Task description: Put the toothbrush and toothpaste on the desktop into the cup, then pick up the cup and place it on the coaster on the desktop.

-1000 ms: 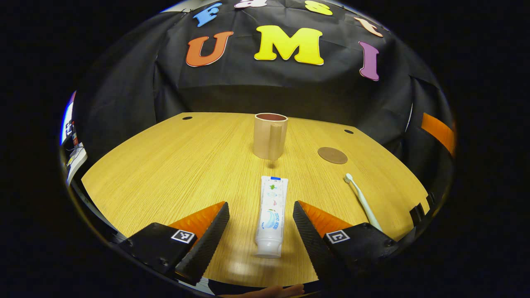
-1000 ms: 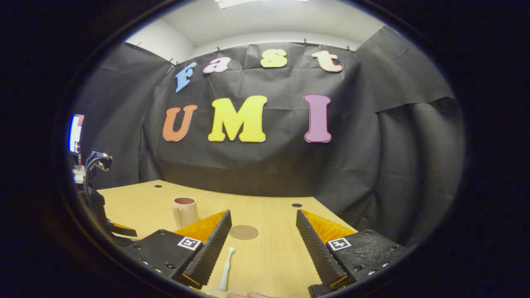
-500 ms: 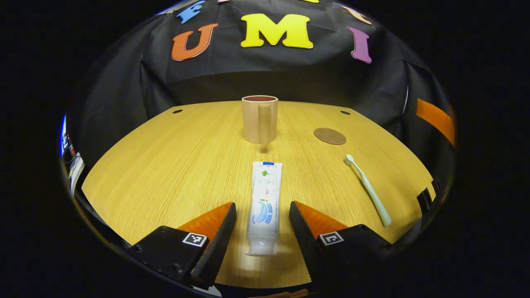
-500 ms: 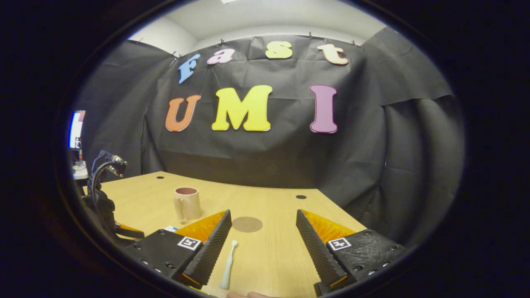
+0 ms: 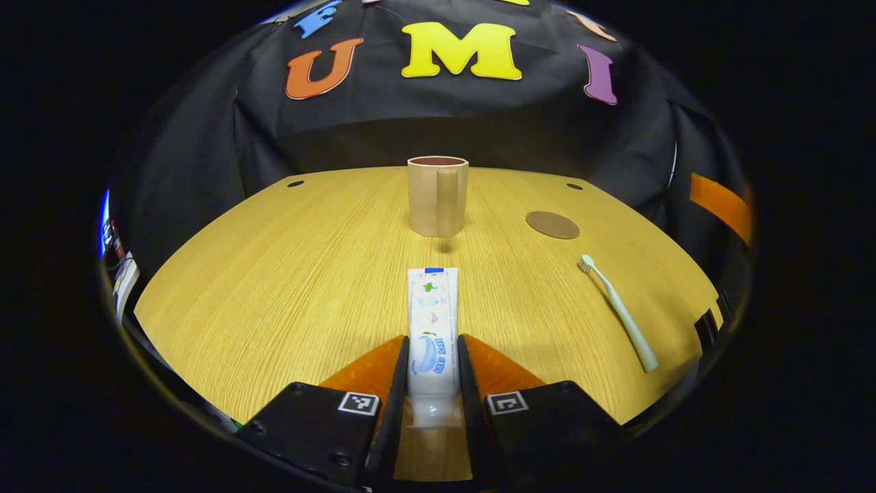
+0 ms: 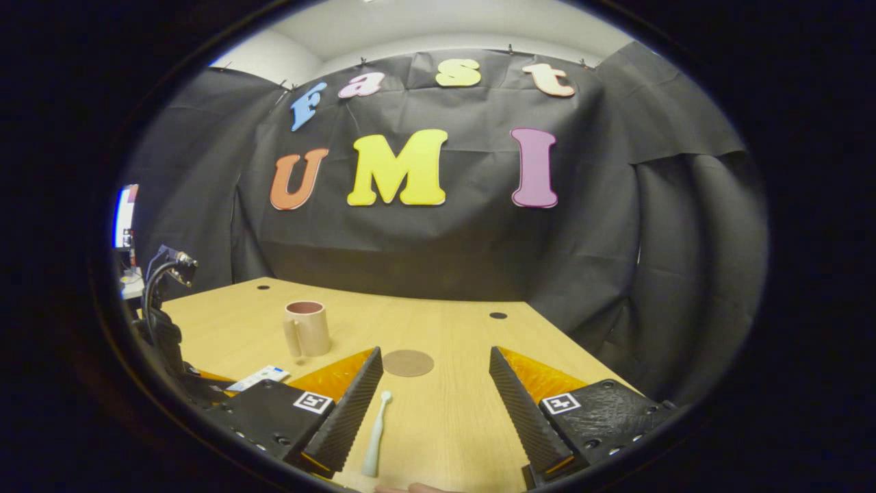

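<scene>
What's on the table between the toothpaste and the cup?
Nothing: in the left gripper view, bare wooden desktop separates the white toothpaste tube from the beige handled cup, with just the cup's small shadow.

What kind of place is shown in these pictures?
Probably a recording booth, not a home bathroom: black cloth hangs behind a bare wooden table, where only a cup, coaster, toothbrush and toothpaste are laid out.

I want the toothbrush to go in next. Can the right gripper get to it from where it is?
Probably yes. The right gripper is open, and the toothbrush lies on the desktop by its left finger, with nothing on it.
</scene>
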Tool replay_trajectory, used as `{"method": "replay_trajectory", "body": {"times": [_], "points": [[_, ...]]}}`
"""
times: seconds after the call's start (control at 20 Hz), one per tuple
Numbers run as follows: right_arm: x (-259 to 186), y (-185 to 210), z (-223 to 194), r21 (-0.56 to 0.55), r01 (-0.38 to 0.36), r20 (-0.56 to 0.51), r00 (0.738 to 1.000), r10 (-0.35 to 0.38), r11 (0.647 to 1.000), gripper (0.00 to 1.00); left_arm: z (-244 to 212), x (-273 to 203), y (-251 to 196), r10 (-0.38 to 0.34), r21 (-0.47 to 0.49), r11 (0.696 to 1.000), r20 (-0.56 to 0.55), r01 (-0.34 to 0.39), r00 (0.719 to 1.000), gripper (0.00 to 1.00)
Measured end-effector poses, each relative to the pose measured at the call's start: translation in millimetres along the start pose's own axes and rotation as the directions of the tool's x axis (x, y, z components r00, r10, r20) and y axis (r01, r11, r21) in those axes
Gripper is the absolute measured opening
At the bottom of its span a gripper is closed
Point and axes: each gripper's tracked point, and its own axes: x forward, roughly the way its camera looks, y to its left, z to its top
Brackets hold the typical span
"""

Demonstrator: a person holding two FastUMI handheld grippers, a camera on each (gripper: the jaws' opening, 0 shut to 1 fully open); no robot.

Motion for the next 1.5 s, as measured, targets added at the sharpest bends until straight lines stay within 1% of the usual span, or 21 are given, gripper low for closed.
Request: {"method": "replay_trajectory", "body": {"times": [0.15, 0.3, 0.35, 0.45, 0.5, 0.55, 0.6, 0.65, 0.75, 0.85, 0.9, 0.95, 1.0, 1.15, 1.2, 1.25, 1.3, 1.35, 1.4, 1.45, 1.5], "points": [[9.0, 1.6, -11.9, -0.014, 0.004, -0.031, 1.000, -0.004, 1.000, 0.95, 13.9, -6.1, -6.5, -0.025, -0.018, 1.000, 0.043, 0.025, 0.999, 0.40], [18.4, 14.4, -34.5, -0.007, -0.035, -0.093, 0.995, 0.034, 0.999, 0.95, 45.5, -20.9, -16.9, -0.035, -0.027, 0.999, 0.137, 0.039, 0.990, 0.40], [22.9, 20.0, -42.3, -0.009, -0.049, -0.117, 0.992, 0.048, 0.999, 0.96, 59.1, -27.0, -23.3, -0.045, -0.024, 0.998, 0.169, 0.049, 0.985, 0.39], [32.1, 26.5, -54.8, 0.008, -0.051, -0.150, 0.987, 0.051, 0.999, 0.95, 84.4, -36.1, -36.4, -0.060, 0.017, 0.998, 0.227, 0.058, 0.972, 0.39], [36.2, 32.3, -62.1, 0.017, -0.065, -0.174, 0.982, 0.068, 0.998, 0.95, 98.6, -40.7, -42.2, -0.068, 0.030, 0.998, 0.258, 0.062, 0.964, 0.39], [41.1, 34.9, -71.8, 0.015, -0.061, -0.211, 0.975, 0.063, 0.998, 0.95, 113.5, -45.6, -49.5, -0.079, 0.032, 0.997, 0.290, 0.073, 0.954, 0.39], [46.6, 32.4, -79.9, -0.005, -0.040, -0.250, 0.968, 0.038, 0.999, 0.95, 125.8, -48.6, -58.2, -0.098, 0.031, 0.995, 0.316, 0.093, 0.944, 0.43], [50.4, 30.8, -87.4, -0.028, -0.031, -0.279, 0.960, 0.022, 0.999, 0.95, 138.2, -51.8, -67.2, -0.116, 0.029, 0.993, 0.337, 0.113, 0.934, 0.39], [52.6, 36.7, -100.4, -0.041, -0.052, -0.328, 0.944, 0.036, 0.998, 0.95, 166.4, -57.9, -75.5, -0.130, 0.027, 0.991, 0.390, 0.130, 0.912, 0.39], [53.3, 44.9, -109.7, -0.015, -0.082, -0.373, 0.925, 0.070, 0.997, 0.95, 191.1, -64.8, -79.2, -0.147, 0.028, 0.988, 0.441, 0.150, 0.885, 0.39], [54.8, 46.3, -115.0, -0.005, -0.081, -0.396, 0.916, 0.072, 0.997, 0.95, 198.7, -67.3, -78.9, -0.155, 0.025, 0.986, 0.462, 0.162, 0.873, 0.39], [57.1, 46.5, -119.7, -0.002, -0.078, -0.417, 0.906, 0.070, 0.997, 0.95, 206.1, -70.3, -74.2, -0.154, 0.010, 0.985, 0.495, 0.172, 0.855, 0.39], [57.3, 49.2, -124.1, -0.002, -0.079, -0.435, 0.898, 0.070, 0.997, 0.94, 209.5, -68.8, -68.4, -0.147, 0.000, 0.985, 0.499, 0.170, 0.854, 0.39], [52.5, 57.2, -133.1, -0.002, -0.097, -0.491, 0.867, 0.084, 0.995, 0.90, 204.3, -58.6, -48.7, -0.120, -0.029, 0.988, 0.470, 0.151, 0.874, 0.39], [54.5, 62.7, -135.1, 0.016, -0.097, -0.489, 0.868, 0.092, 0.995, 0.86, 204.4, -58.1, -42.3, -0.108, -0.037, 0.989, 0.463, 0.141, 0.880, 0.39], [55.0, 65.2, -136.9, 0.027, -0.092, -0.500, 0.861, 0.094, 0.995, 0.76, 205.2, -58.5, -38.3, -0.102, -0.042, 0.990, 0.462, 0.137, 0.881, 0.39], [57.2, 69.3, -138.2, 0.049, -0.103, -0.511, 0.852, 0.113, 0.993, 0.75, 205.3, -58.4, -37.3, -0.104, -0.044, 0.989, 0.462, 0.140, 0.881, 0.43], [56.3, 72.2, -140.5, 0.070, -0.104, -0.529, 0.839, 0.125, 0.992, 0.68, 206.0, -61.4, -38.2, -0.113, -0.042, 0.988, 0.465, 0.150, 0.878, 0.39], [61.2, 70.1, -138.6, 0.074, -0.085, -0.524, 0.844, 0.111, 0.994, 0.57, 206.7, -64.8, -39.5, -0.126, -0.035, 0.986, 0.470, 0.161, 0.874, 0.39], [64.4, 69.5, -140.9, 0.085, -0.074, -0.531, 0.840, 0.108, 0.994, 0.41, 208.5, -68.4, -40.7, -0.137, -0.027, 0.985, 0.476, 0.170, 0.868, 0.39], [65.0, 69.9, -138.9, 0.089, -0.070, -0.522, 0.846, 0.106, 0.994, 0.30, 209.7, -70.5, -41.3, -0.143, -0.021, 0.984, 0.483, 0.174, 0.864, 0.39]]}}
